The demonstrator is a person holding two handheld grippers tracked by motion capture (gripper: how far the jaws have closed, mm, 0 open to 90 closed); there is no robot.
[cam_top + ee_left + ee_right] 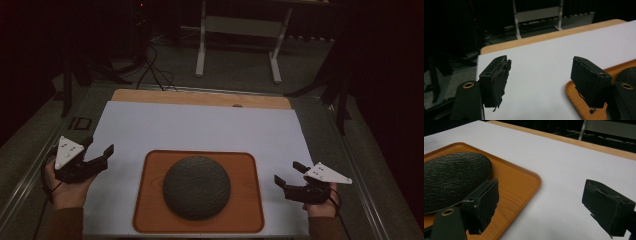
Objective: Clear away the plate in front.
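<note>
Dark round textured disc (196,187) was seen centred on tray (150,210), surface pebbled, leather-like. Tray: orange wood-grain, rounded corners, raised rim, laid on white sheet (200,127). Left gripper (98,157) and right gripper (287,178) were held flanking tray, jaws apart, nothing gripped; likely poised for approach.

We see a round, dark grey dome (196,187) with a rough, finely textured surface, lying flat side down in the middle of a shallow wooden tray (150,210). The tray is rectangular with rounded corners and a raised rim, and the dome's edge nearly reaches the tray's near rim.
</note>
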